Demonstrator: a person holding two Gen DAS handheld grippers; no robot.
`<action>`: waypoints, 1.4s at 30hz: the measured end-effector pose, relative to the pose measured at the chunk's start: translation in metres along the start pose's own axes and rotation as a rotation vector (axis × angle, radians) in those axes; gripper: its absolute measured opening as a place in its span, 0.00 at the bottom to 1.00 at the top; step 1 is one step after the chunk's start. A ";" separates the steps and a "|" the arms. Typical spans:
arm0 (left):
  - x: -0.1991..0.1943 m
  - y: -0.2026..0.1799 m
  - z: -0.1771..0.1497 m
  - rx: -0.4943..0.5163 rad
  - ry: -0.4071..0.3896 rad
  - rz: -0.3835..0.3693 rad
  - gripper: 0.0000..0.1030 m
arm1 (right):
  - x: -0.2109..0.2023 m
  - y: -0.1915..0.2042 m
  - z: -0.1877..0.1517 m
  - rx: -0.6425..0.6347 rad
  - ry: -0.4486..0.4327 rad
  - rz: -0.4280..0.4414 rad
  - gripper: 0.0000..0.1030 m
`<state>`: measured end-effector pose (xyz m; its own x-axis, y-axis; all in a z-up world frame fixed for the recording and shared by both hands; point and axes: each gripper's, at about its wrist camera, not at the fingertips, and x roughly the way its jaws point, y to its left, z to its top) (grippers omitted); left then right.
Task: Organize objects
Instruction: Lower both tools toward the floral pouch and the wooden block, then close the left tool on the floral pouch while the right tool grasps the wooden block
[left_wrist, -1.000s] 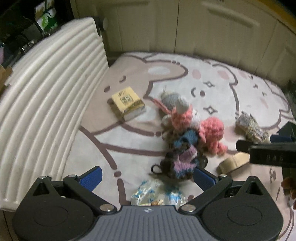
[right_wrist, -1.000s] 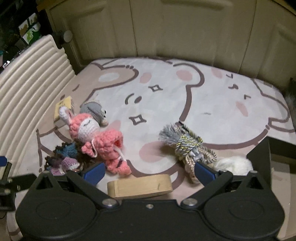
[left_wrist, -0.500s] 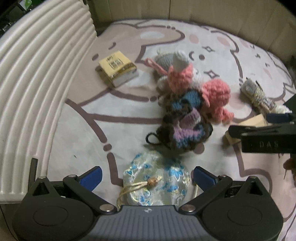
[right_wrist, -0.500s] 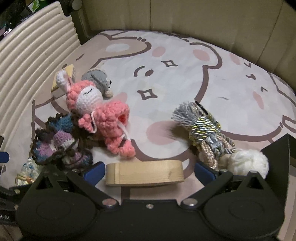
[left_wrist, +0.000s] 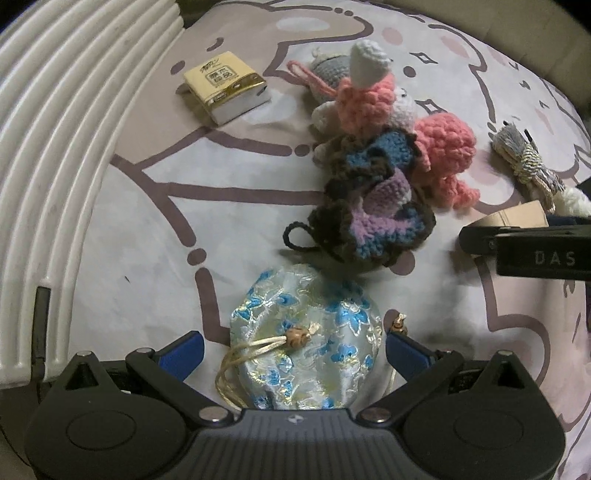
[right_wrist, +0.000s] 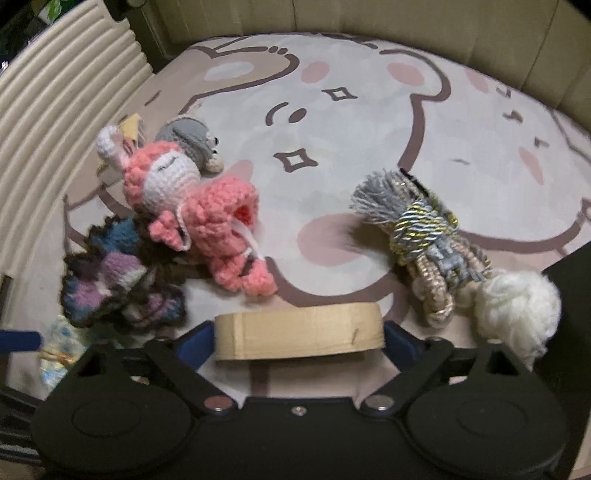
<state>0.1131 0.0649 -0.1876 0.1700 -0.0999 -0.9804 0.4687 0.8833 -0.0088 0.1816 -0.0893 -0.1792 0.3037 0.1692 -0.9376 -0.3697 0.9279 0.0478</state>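
Observation:
A silk drawstring pouch (left_wrist: 303, 343) with blue flowers lies on the bear-print rug (right_wrist: 369, 110). My left gripper (left_wrist: 293, 350) stands open around it, and its blue pads (left_wrist: 181, 350) do not press on it. In the right wrist view a flat wooden oval box (right_wrist: 299, 330) lies crosswise between the jaws of my right gripper (right_wrist: 298, 338). Those jaws are closing, and the pads (right_wrist: 195, 339) meet its two ends. A pink crochet bunny (right_wrist: 199, 206) and a blue, purple and brown crochet piece (left_wrist: 376, 206) lie just beyond.
A yellow tissue pack (left_wrist: 225, 86) and a grey crochet toy (right_wrist: 188, 138) lie farther back. A tasselled cord bundle (right_wrist: 421, 236) with a white pom-pom (right_wrist: 517, 306) is at the right. A white ribbed panel (left_wrist: 55, 147) borders the rug's left side. A dark block (right_wrist: 569, 295) stands at far right.
Both grippers sank and tipped down toward the rug. The pouch came in between the left fingers. The right jaws narrowed until the gap beside the wooden box closed.

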 end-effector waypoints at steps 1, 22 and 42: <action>0.000 0.001 0.000 -0.008 0.002 -0.006 0.99 | 0.000 0.001 0.000 0.002 0.005 -0.008 0.92; 0.011 -0.016 -0.009 0.060 0.057 -0.029 0.79 | -0.033 -0.002 -0.001 -0.032 -0.022 -0.026 0.91; -0.056 -0.015 -0.019 -0.126 -0.155 -0.108 0.63 | -0.107 -0.009 -0.015 -0.009 -0.174 -0.022 0.91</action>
<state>0.0805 0.0659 -0.1358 0.2609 -0.2575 -0.9304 0.3809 0.9130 -0.1458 0.1396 -0.1206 -0.0842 0.4584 0.2048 -0.8648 -0.3691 0.9291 0.0244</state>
